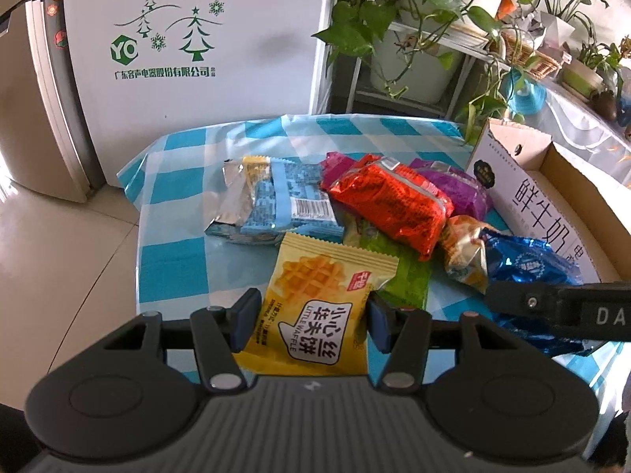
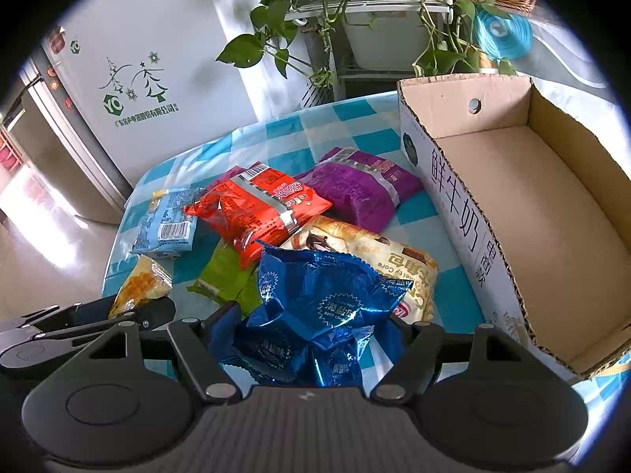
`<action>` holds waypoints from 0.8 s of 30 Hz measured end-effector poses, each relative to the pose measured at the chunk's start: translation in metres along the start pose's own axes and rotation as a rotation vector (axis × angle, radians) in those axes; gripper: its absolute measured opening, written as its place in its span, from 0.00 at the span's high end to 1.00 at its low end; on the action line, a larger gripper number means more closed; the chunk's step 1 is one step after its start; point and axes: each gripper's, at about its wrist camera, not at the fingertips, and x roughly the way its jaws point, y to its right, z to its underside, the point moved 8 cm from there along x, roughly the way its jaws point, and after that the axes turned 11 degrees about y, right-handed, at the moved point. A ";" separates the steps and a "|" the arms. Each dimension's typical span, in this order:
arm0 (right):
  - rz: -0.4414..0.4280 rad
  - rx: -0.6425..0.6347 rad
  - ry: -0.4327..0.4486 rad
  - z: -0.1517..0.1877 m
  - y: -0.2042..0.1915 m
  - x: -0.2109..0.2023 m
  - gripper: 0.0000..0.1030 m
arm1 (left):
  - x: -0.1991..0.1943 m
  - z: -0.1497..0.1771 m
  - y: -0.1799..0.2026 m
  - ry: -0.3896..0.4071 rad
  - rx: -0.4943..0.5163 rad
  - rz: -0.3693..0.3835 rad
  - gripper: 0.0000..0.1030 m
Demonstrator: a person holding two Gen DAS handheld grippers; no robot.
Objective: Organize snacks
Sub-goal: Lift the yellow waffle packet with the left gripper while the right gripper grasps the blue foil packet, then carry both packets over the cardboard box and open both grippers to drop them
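Left wrist view: left gripper (image 1: 311,317) fingers clamp yellow waffle packet (image 1: 315,307) over checked desk (image 1: 173,272). Right gripper (image 2: 315,335) fingers grip crinkled blue foil bag (image 2: 319,307) beside open cardboard box (image 2: 552,205).

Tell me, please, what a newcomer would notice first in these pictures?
A bright heap of snack packets lies on the blue-checked tablecloth. The left tongs pinch a yellow waffle pack, and the right tongs grip a shiny blue bag. An open carton with nothing inside stands at the right.
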 end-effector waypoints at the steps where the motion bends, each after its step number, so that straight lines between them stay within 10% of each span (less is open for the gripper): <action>1: 0.001 0.002 -0.001 -0.001 0.000 0.000 0.24 | -0.001 -0.001 0.001 0.005 -0.002 0.000 0.46; 24: 0.081 0.029 0.208 -0.104 0.082 -0.045 0.23 | -0.003 -0.022 0.020 0.068 -0.019 0.021 0.46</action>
